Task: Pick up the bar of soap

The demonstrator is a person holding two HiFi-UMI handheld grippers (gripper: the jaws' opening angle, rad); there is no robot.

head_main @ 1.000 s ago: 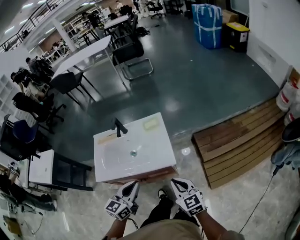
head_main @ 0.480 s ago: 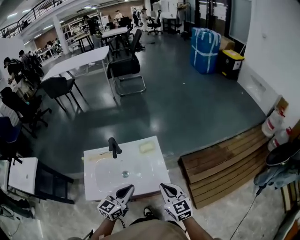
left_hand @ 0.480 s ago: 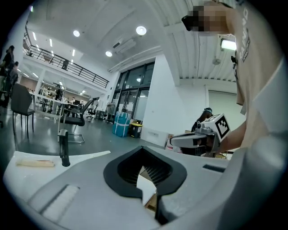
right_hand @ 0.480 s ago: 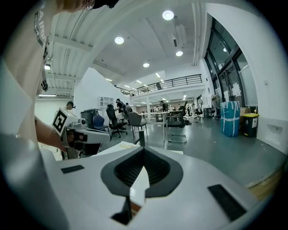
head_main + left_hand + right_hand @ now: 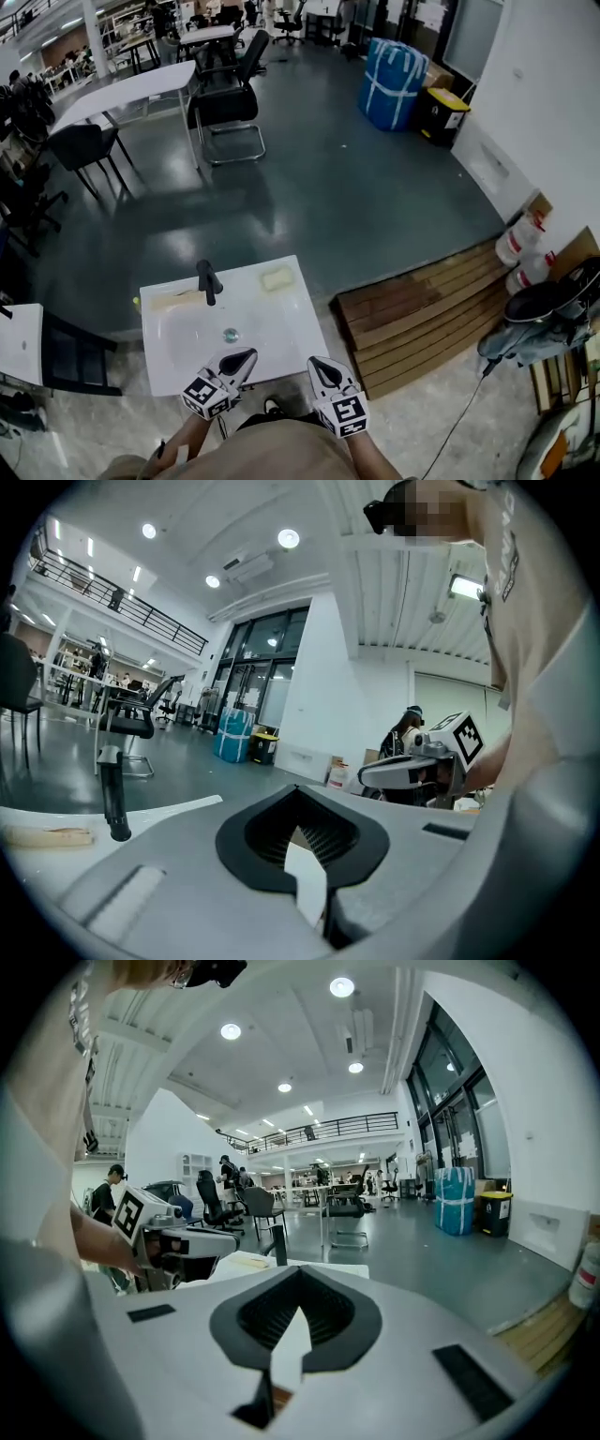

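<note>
The pale yellow bar of soap (image 5: pixel 277 278) lies on the back right corner of the white sink (image 5: pixel 281 337), to the right of the black faucet (image 5: pixel 207 280). My left gripper (image 5: pixel 247 357) hovers over the sink's front edge, shut and empty. My right gripper (image 5: pixel 319 363) hangs just off the sink's front right corner, also shut with nothing in it. In the left gripper view my left gripper (image 5: pixel 302 836) points past the faucet (image 5: pixel 114 799); the soap is hidden there. The right gripper view has my right gripper (image 5: pixel 298 1312) aimed over the sink (image 5: pixel 246 1262).
A tan flat strip (image 5: pixel 173 299) lies left of the faucet. Wooden planks (image 5: pixel 422 300) lie on the floor right of the sink. A black frame with a white top (image 5: pixel 56 352) stands at the left. Chairs (image 5: pixel 223 108), tables and a blue bundle (image 5: pixel 392 70) stand farther off.
The head view has swung, so the sink now sits lower and further left. Both grippers have come up to the sink's front edge. Their jaws stay shut.
</note>
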